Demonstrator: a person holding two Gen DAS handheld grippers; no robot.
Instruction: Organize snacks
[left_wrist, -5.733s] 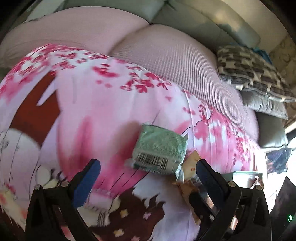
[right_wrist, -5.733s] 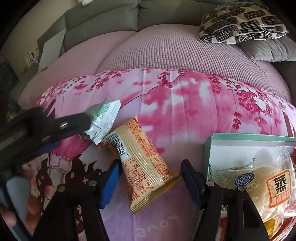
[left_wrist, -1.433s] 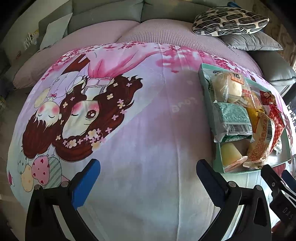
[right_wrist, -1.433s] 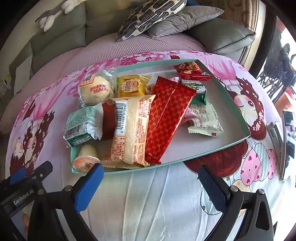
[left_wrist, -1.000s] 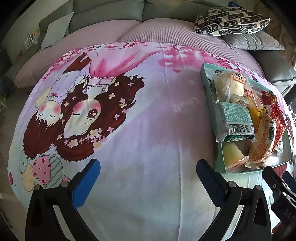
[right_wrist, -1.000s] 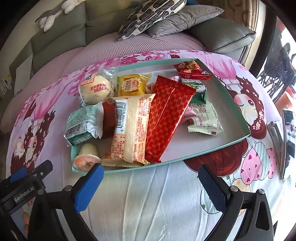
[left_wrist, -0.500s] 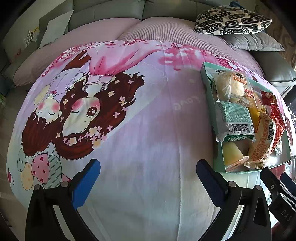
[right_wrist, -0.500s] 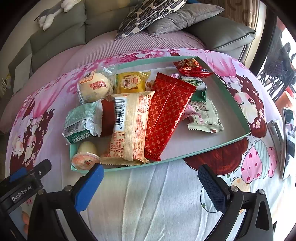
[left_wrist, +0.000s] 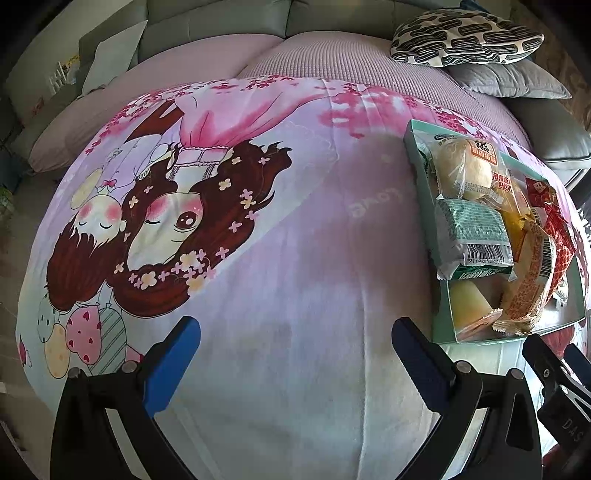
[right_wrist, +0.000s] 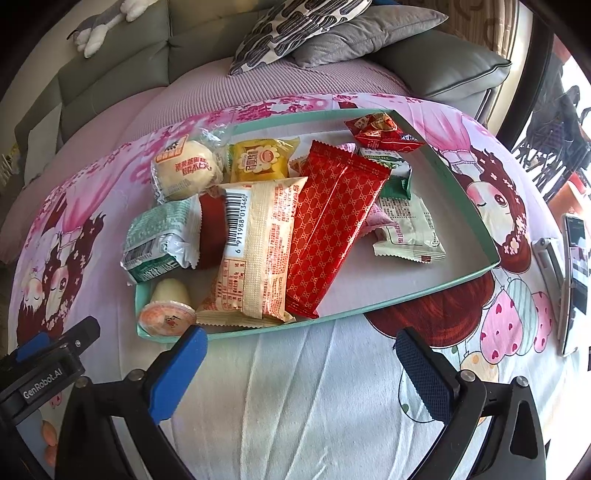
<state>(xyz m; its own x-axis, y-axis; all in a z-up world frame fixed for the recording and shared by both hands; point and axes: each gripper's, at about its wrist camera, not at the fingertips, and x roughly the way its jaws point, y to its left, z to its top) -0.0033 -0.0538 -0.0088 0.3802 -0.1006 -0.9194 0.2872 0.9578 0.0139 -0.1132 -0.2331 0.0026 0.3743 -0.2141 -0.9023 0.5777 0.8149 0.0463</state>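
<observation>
Both our left gripper (left_wrist: 295, 354) and right gripper (right_wrist: 301, 362) hang wide open, holding nothing. The snacks (right_wrist: 255, 251) all seem to lie in the tray (right_wrist: 469, 206), so we judge it best to back off gently without nudging its rim.

- Printed sheet (left_wrist: 303, 280): matt woven cloth, smooth, with faint creases.
- Tray (right_wrist: 469, 206): matt mint-green cardboard wall, pale matt floor.
- Red wrapper (right_wrist: 328, 221): glossy foil-like film with a fine repeat pattern.
- Cream wrapper (right_wrist: 255, 254): semi-gloss plastic film, crimped ends.
- Green-and-silver packet (right_wrist: 159, 236), at 9 o'clock in the tray: shiny metallised film.
- Bun bag (right_wrist: 184, 170): clear crinkled plastic.
- Jelly cup (right_wrist: 166, 306): translucent plastic, glossy peel lid.
- Right gripper (right_wrist: 301, 369): matt black plastic body, blue textured rubbery pads (right_wrist: 423, 380), metal screws.
- Sofa (right_wrist: 443, 62): smooth grey leather-like upholstery.
- Pink cover (left_wrist: 354, 55): ribbed knit cloth.
</observation>
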